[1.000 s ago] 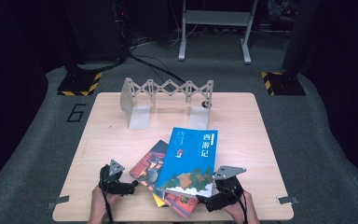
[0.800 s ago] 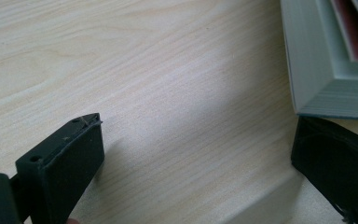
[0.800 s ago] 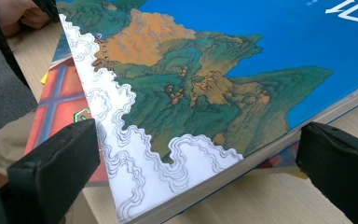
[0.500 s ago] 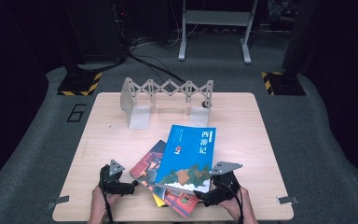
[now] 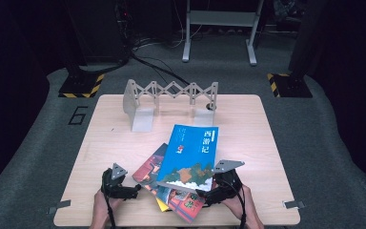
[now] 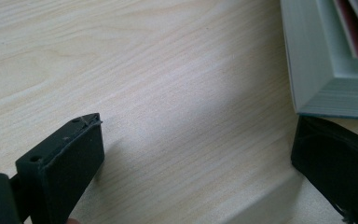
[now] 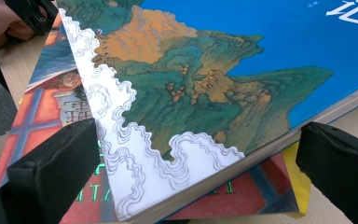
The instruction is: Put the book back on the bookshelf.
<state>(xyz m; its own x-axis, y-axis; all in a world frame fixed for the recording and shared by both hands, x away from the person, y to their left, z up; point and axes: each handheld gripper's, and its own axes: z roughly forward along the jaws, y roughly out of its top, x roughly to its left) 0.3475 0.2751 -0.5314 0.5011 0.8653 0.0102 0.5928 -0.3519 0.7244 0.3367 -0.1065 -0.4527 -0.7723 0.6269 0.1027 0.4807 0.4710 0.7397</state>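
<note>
Your right gripper [image 5: 208, 193] sits at about 5 o'clock on the wooden table [image 5: 248, 143], its jaws spread wide on either side of the near corner of the blue book [image 5: 190, 152], and nothing is gripped yet. That book lies on top of a loose stack near the table's front edge, angled so its top points toward 1 o'clock; under it is a red-covered book [image 7: 51, 116], and a yellow one [image 7: 298, 186] peeks out at the bottom. In the right gripper view the blue cover's white cloud corner [image 7: 158, 163] points down between the jaws, with the red cover just below it. If you mean to lift the blue book alone, it looks wise to bring the lower jaw in under its page edge and above the red cover, then close slowly so you do not catch both. A grip at one corner will let the book sag and swing, so take a deep bite and keep the lift low. Your left gripper [image 5: 134, 189] rests at about 7 o'clock, also held wide with nothing between the jaws; its own view shows one jaw just beside the corner of a thick page block [image 6: 326, 88]. You could use it to steady the lower books. The expanding metal bookend rack [image 5: 171, 98] waits at 12 o'clock, well apart from the stack.
</note>
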